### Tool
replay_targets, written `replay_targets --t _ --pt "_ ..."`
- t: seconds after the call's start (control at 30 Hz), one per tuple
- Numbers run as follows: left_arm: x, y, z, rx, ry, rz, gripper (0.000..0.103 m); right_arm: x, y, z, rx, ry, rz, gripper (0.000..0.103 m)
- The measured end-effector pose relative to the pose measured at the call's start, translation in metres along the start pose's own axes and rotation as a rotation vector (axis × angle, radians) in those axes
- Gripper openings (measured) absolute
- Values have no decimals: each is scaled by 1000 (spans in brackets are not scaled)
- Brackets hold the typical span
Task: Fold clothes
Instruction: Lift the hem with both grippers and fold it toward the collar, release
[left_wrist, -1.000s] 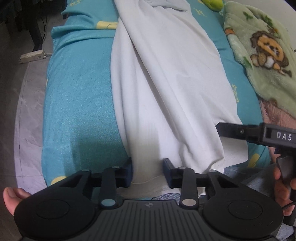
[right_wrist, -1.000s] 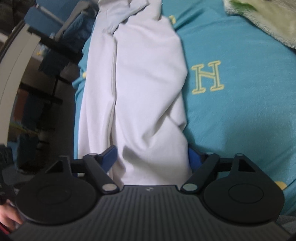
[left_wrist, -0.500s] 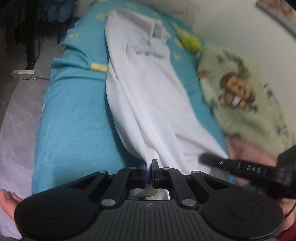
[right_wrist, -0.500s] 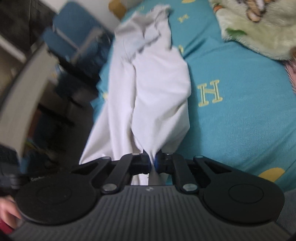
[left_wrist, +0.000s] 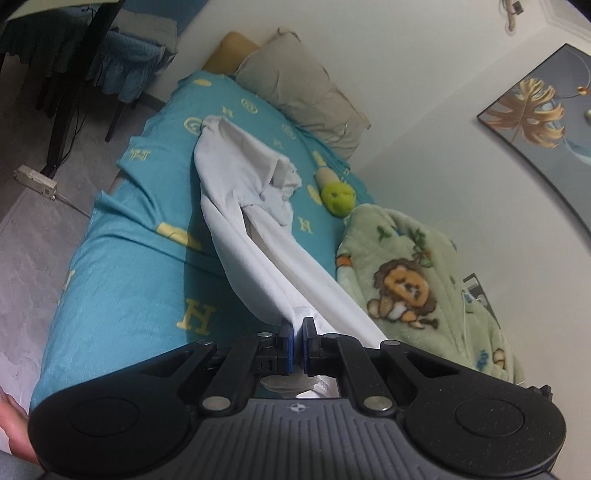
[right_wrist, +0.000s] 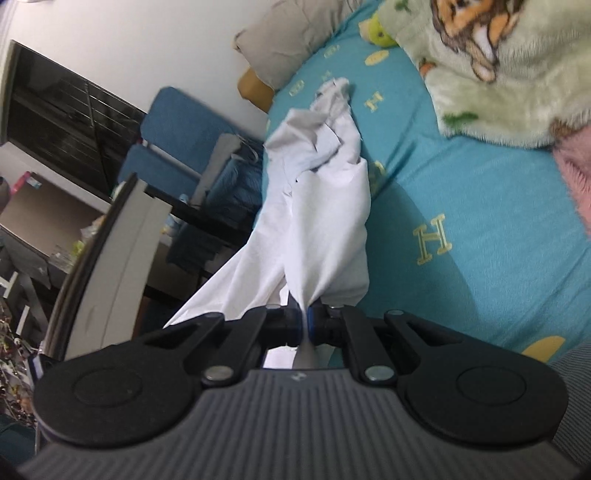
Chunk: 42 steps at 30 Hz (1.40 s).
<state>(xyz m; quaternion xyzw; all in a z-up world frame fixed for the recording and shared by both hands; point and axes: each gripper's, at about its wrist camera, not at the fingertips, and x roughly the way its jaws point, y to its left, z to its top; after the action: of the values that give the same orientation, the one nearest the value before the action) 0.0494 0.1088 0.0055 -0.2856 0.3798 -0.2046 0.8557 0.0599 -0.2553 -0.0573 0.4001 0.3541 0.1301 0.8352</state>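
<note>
A white garment (left_wrist: 255, 236) lies lengthwise on the teal bed sheet (left_wrist: 122, 266), its far end bunched near the pillow. My left gripper (left_wrist: 298, 332) is shut on the garment's near hem and holds it raised off the bed. In the right wrist view the same white garment (right_wrist: 325, 221) stretches away from my right gripper (right_wrist: 306, 321), which is shut on another part of the near hem and lifts it. The cloth hangs taut between the grippers and the far end.
A green lion-print blanket (left_wrist: 413, 280) lies to the right on the bed, with a yellow-green plush toy (left_wrist: 338, 192) and a beige pillow (left_wrist: 299, 88) at the head. Blue chairs (right_wrist: 184, 147) and a dark desk stand left of the bed. A power strip (left_wrist: 35, 181) lies on the floor.
Both grippers went from open around the near hem to shut on it, then lifted it off the bed; the garment now hangs stretched.
</note>
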Motion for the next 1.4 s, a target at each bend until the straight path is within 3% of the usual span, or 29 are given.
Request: replay_targets --t 0.23,0.5,0.67,0.83,1.07,1.23,1.4 --pt "-41 -26 -11 43 -45 -12 3 -35 11 -1 -25 -39 28 6" --pt "-99 -49 -56 94 -88 -23 3 -84 15 -25 -79 -63 50 6" --pt "-106 -53 -60 107 -118 -3 3 -93 12 -23 -84 -76 44 6" --pt "-84 -60 -37 135 -141 30 3 -67 11 3 -74 -72 22 6" --pt "-21 -59 16 198 -188 109 3 -9 16 58 -103 -77 -25 6" --pt "24 -40 60 203 -206 135 3 42 16 95 -137 -68 -68 6" --pt "81 -20 89 245 -210 214 3 96 12 121 -171 -47 -116 6"
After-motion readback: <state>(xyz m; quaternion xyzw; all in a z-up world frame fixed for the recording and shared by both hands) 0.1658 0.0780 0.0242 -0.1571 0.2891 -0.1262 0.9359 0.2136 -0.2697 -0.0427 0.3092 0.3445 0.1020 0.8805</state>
